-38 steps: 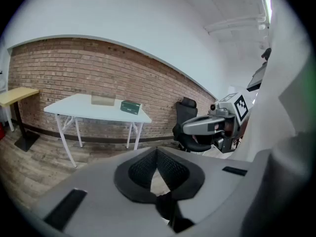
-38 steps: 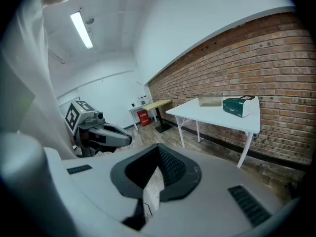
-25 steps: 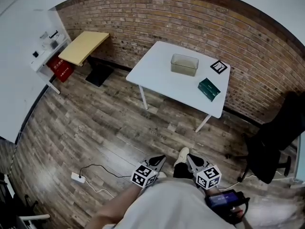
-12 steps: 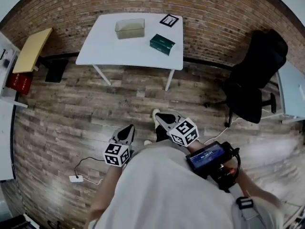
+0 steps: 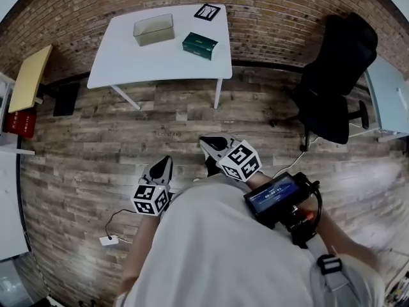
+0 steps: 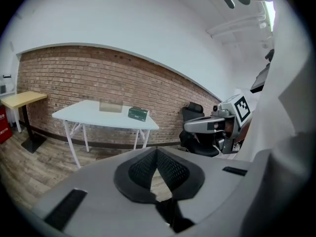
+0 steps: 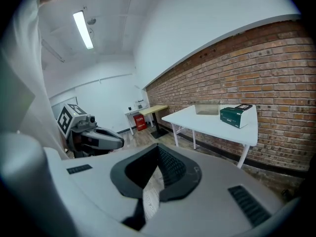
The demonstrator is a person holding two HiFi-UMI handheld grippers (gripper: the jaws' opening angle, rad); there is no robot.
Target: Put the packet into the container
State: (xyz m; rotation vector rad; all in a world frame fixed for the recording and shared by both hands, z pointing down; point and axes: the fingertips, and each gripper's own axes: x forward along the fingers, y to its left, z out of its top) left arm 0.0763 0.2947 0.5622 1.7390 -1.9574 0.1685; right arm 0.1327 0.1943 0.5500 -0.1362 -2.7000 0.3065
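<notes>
Lying flat, dark green boxy packet [image 5: 199, 42] near clear container [image 5: 153, 29], left tongs [image 5: 167, 160] closed, right tongs [image 5: 204, 141] closed

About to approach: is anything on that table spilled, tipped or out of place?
Nothing stands out. The clear container stands upright and the green packet lies flat beside it, apart, on the white table.
</notes>
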